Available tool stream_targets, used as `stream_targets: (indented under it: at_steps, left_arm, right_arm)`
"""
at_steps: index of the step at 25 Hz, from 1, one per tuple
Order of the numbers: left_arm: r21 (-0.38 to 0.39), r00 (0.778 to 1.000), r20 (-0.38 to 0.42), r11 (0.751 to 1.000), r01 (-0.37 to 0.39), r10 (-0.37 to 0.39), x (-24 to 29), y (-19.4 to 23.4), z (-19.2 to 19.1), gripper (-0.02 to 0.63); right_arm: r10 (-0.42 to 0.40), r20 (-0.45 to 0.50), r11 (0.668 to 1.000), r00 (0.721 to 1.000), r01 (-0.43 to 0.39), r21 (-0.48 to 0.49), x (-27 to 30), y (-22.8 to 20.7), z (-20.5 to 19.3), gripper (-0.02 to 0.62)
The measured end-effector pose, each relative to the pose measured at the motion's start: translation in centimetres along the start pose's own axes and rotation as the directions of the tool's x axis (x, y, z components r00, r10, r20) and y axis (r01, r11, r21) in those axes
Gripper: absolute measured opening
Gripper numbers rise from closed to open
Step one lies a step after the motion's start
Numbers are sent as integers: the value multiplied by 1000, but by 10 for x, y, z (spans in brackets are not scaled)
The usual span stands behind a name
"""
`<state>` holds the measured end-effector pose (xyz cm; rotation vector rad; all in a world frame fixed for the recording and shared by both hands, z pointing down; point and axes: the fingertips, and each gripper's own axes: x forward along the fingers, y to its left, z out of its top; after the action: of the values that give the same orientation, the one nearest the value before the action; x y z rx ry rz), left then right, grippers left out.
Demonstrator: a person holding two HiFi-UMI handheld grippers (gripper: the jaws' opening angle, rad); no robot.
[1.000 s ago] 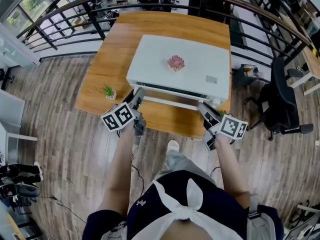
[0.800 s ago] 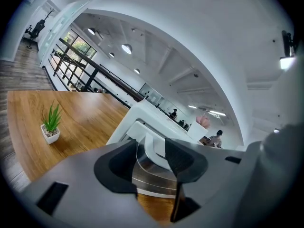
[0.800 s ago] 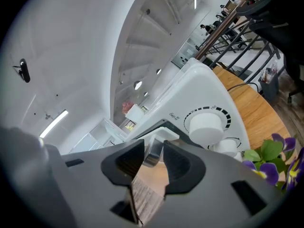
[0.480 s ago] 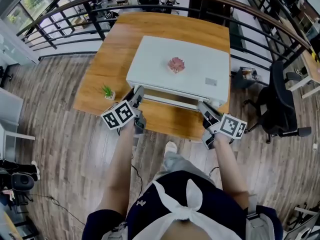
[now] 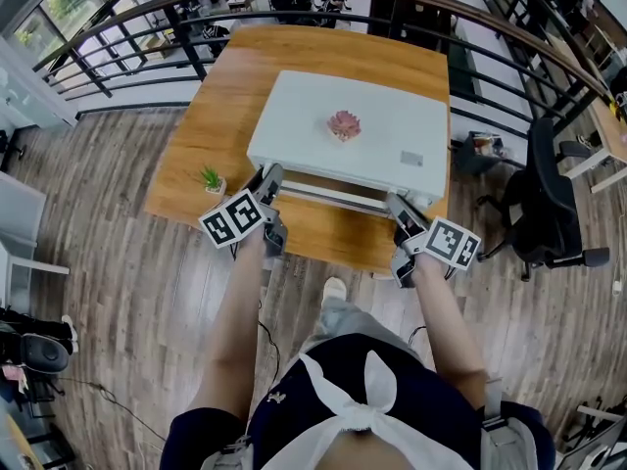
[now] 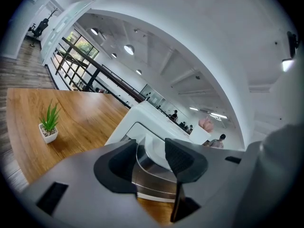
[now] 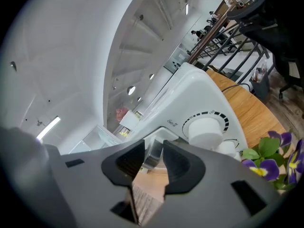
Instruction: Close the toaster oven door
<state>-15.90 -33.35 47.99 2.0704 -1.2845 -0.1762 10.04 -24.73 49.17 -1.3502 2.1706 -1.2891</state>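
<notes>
Toaster oven door handle (image 5: 333,199), left tongs (image 5: 270,177) clamped on one end, right tongs (image 5: 394,204) on other

Head view looks steeply down over the desk (image 5: 196,116). Both gripper views sit close at its front edge, facing the toaster oven (image 5: 304,125), which all share.
</notes>
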Motion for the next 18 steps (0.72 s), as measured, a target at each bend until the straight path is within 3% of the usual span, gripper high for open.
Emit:
stream_targets:
  at_steps: [3, 9, 11, 18]
  left_arm:
    - [20, 1000, 0, 1000, -25, 25, 0, -1, 1, 184]
    - [207, 988, 34, 966, -155, 151, -6, -1, 7, 184]
    - [224, 985, 64, 960, -170, 160, -12, -4, 10, 184]
    - [295, 981, 153, 941, -164, 123, -44, -24, 20, 184]
  right_arm:
    - [-33, 16, 999, 999, 33, -25, 0, 0, 3, 126]
    - [-96, 30, 990, 995, 99, -102, -3, 3, 7, 93]
    - [-108, 58, 981, 992, 116, -153, -7, 6, 11, 63]
    - [-89, 141, 916, 986, 137, -377, -20, 32, 15, 72]
